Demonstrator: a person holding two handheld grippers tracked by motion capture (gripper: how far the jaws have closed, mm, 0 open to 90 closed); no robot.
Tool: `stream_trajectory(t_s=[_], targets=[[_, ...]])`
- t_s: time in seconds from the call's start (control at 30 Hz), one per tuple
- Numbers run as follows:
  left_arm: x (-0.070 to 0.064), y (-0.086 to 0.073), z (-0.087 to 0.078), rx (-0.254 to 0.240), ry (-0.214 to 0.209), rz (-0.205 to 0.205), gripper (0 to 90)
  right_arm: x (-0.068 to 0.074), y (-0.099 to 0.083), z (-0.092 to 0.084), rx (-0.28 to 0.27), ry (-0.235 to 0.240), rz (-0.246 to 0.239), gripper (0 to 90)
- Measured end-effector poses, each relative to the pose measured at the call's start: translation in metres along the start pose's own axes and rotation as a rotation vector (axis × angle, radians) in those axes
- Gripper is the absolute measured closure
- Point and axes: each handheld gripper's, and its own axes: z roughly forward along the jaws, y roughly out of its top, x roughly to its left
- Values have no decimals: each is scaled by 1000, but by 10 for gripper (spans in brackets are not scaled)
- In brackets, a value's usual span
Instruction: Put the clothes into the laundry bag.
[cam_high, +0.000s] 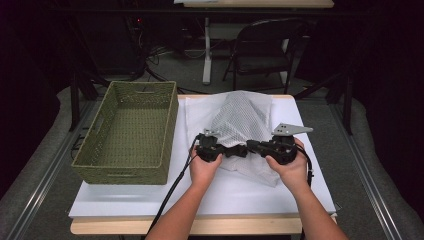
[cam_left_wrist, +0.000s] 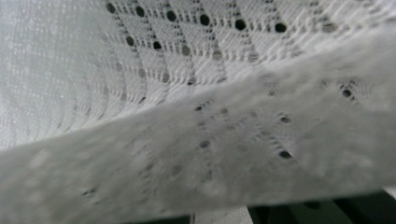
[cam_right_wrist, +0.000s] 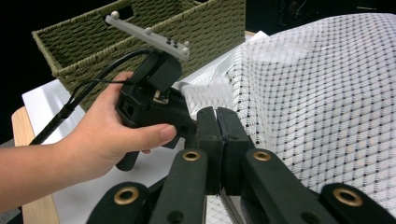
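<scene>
A white mesh bag (cam_high: 240, 120) lies puffed up on the white table top (cam_high: 225, 197), right of the middle. Both grippers meet at its near edge, pointing toward each other. My left gripper (cam_high: 239, 151) is shut on a bunched fold of the bag (cam_right_wrist: 205, 95); in the left gripper view the mesh (cam_left_wrist: 187, 140) hangs blurred right across the lens. My right gripper (cam_right_wrist: 219, 116) has its jaws pressed together on the bag's hem, with the netting (cam_right_wrist: 327, 102) rising just beyond it. In the high view the right gripper (cam_high: 251, 146) sits a little right of the left one.
A green woven basket (cam_high: 167, 130), nothing in it, stands on the table's left half, close to the bag; its wall (cam_right_wrist: 140, 51) rises behind the left hand. A dark chair (cam_high: 265, 50) and table legs stand beyond the far edge. Bare table lies in front of the hands.
</scene>
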Motion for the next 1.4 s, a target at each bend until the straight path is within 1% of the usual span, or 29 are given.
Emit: stream_trajectory(t_s=[0.03, 0.07, 0.17, 0.2, 0.27, 0.37, 0.4, 0.47, 0.53, 0.6, 0.67, 0.7, 0.83, 0.87, 0.9, 0.97, 1.07, 1.13, 1.17, 1.2, 1.23, 1.27, 1.3, 1.33, 1.4], targets=[[0, 0, -3, 9, -5, 7, 781, -1, 0, -1, -4, -2, 3, 892], [-1, -1, -6, 13, -5, 14, 760, -3, 0, -1, -5, -4, 0, 892], [-3, -4, -18, 3, -9, 24, 721, -6, 0, -3, -7, -15, 8, 892], [-2, -5, -22, 8, -7, 31, 710, -8, 0, -4, -11, -17, 17, 892], [1, -7, -30, 18, -2, 36, 683, -10, 1, -5, -16, -21, 16, 892], [6, -12, -37, 44, 32, 50, 643, -11, 1, -7, -19, -23, 19, 892], [7, -13, -38, 39, 42, 48, 632, -11, 1, -7, -19, -24, 19, 892], [12, -16, -39, 51, 66, 46, 601, -11, 1, -6, -15, -24, 20, 892], [17, -18, -38, 57, 79, 27, 566, -11, 1, -6, -14, -24, 20, 892], [20, -20, -36, 75, 90, 28, 554, -11, 1, -6, -14, -24, 21, 892], [22, -21, -35, 76, 108, 39, 542, -12, 0, -6, -14, -23, 21, 892], [22, -21, -34, 84, 109, 41, 538, -12, 0, -6, -12, -22, 23, 892], [23, -22, -27, 82, 117, 42, 511, -12, -1, -5, -11, -17, 21, 892], [24, -22, -26, 80, 127, 45, 508, -11, -1, -5, -8, -14, 27, 891], [25, -22, -25, 83, 137, 50, 503, -12, -1, -5, -11, -14, 22, 892], [26, -23, -24, 81, 140, 33, 496, -11, -1, -5, -8, -13, 26, 891], [29, -23, -23, 85, 150, 33, 486, -12, -1, -5, -10, -12, 30, 891], [31, -22, -20, 73, 124, 24, 479, -13, -1, -5, -13, -9, 25, 891], [31, -21, -20, 66, 125, 19, 475, -13, -1, -5, -12, -8, 28, 891], [32, -20, -19, 57, 138, 28, 476, -12, -1, -5, -12, -10, 30, 891], [32, -19, -17, 60, 153, 38, 482, -12, -1, -5, -12, -9, 31, 891], [33, -19, -14, 66, 155, 40, 497, -12, -1, -5, -12, -8, 28, 891], [33, -18, -12, 65, 150, 44, 497, -12, -1, -5, -11, -8, 28, 891], [33, -18, -11, 60, 155, 54, 493, -12, -1, -5, -12, -8, 26, 891], [34, -17, -8, 49, 161, 53, 505, -13, -1, -5, -14, -7, 30, 891]])
